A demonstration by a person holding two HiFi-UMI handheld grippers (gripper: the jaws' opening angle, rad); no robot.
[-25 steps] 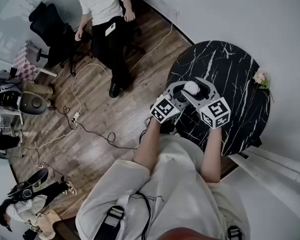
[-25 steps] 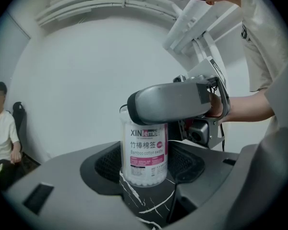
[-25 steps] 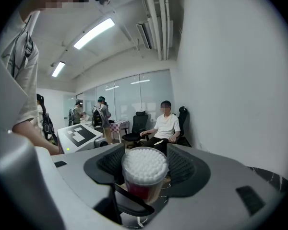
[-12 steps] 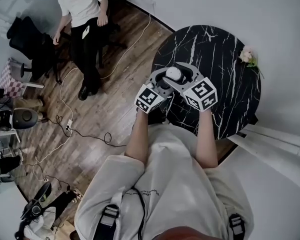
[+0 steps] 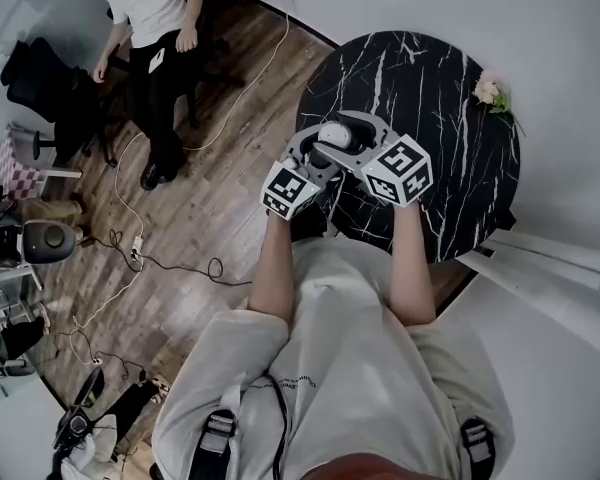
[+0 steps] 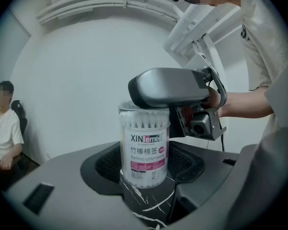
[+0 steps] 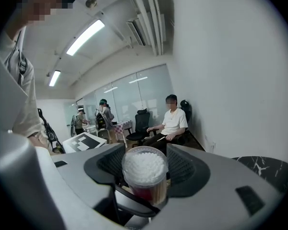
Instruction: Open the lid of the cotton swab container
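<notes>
The cotton swab container (image 6: 144, 150) stands at the centre of both gripper views, on the marble table (image 5: 430, 78). It is probably light, thin-walled and slippery. The left tool (image 6: 145, 174) clamps its labelled body, and the right tool (image 7: 144, 176) pinches the lid (image 7: 145, 163) at its rim, the sensible hold.

The wearer's head turns, and the whole scene slides up and to the left: the black marble table (image 5: 450, 78) now sits higher in the head view, with more white wall showing below and to its right. The left gripper (image 5: 318, 146), the right gripper (image 5: 348, 133) and the cotton swab container (image 5: 333, 133) shift with it, and the right cube (image 5: 398, 170) now sits above the left cube (image 5: 292, 190). The seated person (image 5: 155, 28) drifts into the top corner, head cut off.
</notes>
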